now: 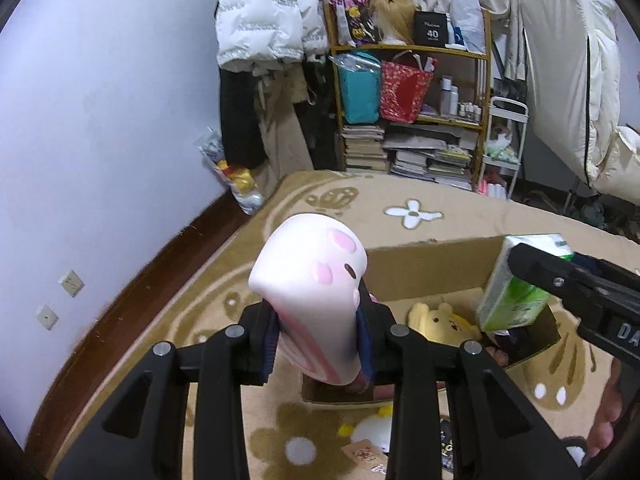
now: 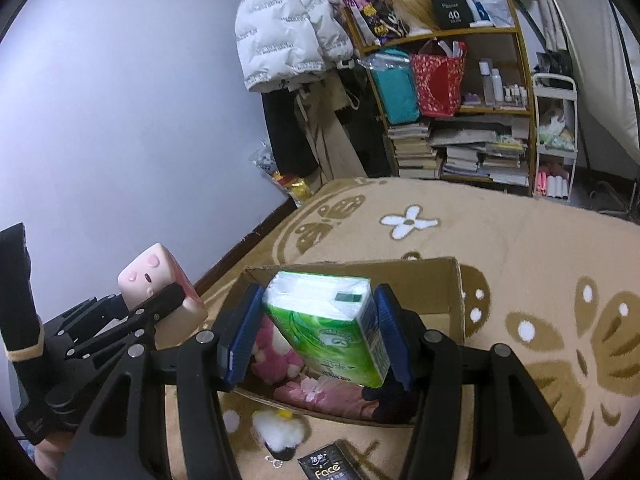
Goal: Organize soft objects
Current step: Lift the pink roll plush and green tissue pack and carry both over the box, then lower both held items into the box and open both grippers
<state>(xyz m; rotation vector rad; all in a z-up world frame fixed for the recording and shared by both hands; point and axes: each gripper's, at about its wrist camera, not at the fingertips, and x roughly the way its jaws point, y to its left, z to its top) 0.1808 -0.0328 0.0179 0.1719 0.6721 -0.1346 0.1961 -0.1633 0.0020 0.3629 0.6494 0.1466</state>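
A tan flower-patterned blanket point(image 2: 500, 240) is backed by a cluttered bookshelf point(image 2: 452, 112). An open cardboard box point(image 2: 452, 280) is placed on it. Above the box, a green tissue pack point(image 2: 332, 328), long axis tilted away, is clamped by the right hand-held gripper point(image 2: 316, 332). Left of the box, a pink squishy toy point(image 1: 312, 288), face up, is clamped by the left hand-held gripper point(image 1: 320, 344).

Both grippers raised, each clamped on a load.

Left gripper point(image 1: 318, 344): blue pads point(image 1: 267, 350) pressed in on both sides of a pink-and-white soft toy point(image 1: 308, 276), fingers pointing forward and up; from the right wrist view it sits low on the left, tilted. Right gripper point(image 2: 316, 332): blue pads point(image 2: 240, 338) squeezing a green tissue pack point(image 2: 332, 328) by its two sides, pack tipped forward.
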